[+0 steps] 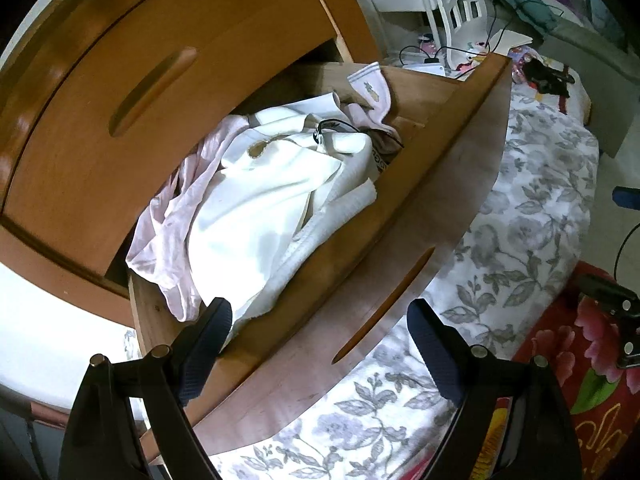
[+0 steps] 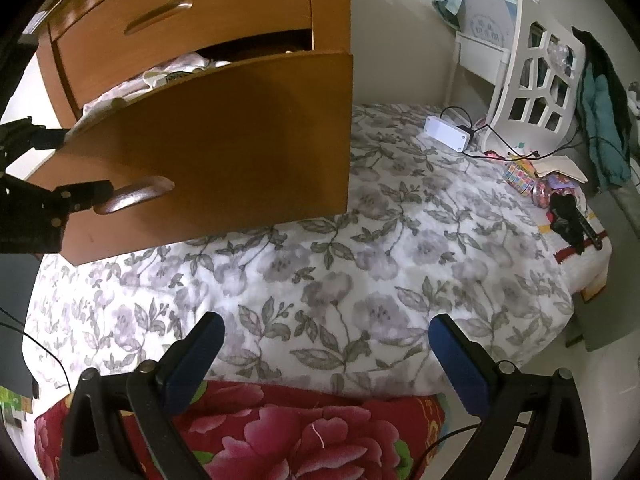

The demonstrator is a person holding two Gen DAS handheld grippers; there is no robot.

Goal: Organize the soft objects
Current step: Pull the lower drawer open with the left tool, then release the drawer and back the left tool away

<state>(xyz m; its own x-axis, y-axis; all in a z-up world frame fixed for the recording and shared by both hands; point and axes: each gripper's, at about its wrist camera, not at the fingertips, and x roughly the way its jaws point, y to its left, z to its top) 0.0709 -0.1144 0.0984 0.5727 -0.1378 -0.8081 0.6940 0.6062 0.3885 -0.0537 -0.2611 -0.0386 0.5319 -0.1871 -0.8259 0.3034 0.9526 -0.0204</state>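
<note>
A wooden drawer (image 1: 448,184) is pulled out of the dresser (image 1: 120,80) over the bed. It is stuffed with soft clothes: a white garment (image 1: 256,200), a pale pink one (image 1: 180,216) and a small white sock-like piece (image 1: 372,88) at the back. My left gripper (image 1: 320,340) hovers open above the drawer's near end. Its left finger is over the clothes, its right finger is past the drawer front, and nothing is gripped. In the right wrist view its fingers (image 2: 84,196) sit by the drawer handle (image 2: 136,196). My right gripper (image 2: 324,352) is open and empty over the floral bedspread (image 2: 360,248).
A red flowered quilt (image 2: 280,432) lies at the bed's near edge. At the far side are a white lattice chair back (image 2: 536,80), a white power box with cables (image 2: 448,132), small toys (image 2: 560,200) and a teal jacket (image 2: 600,112). The upper drawer (image 2: 180,12) is closed.
</note>
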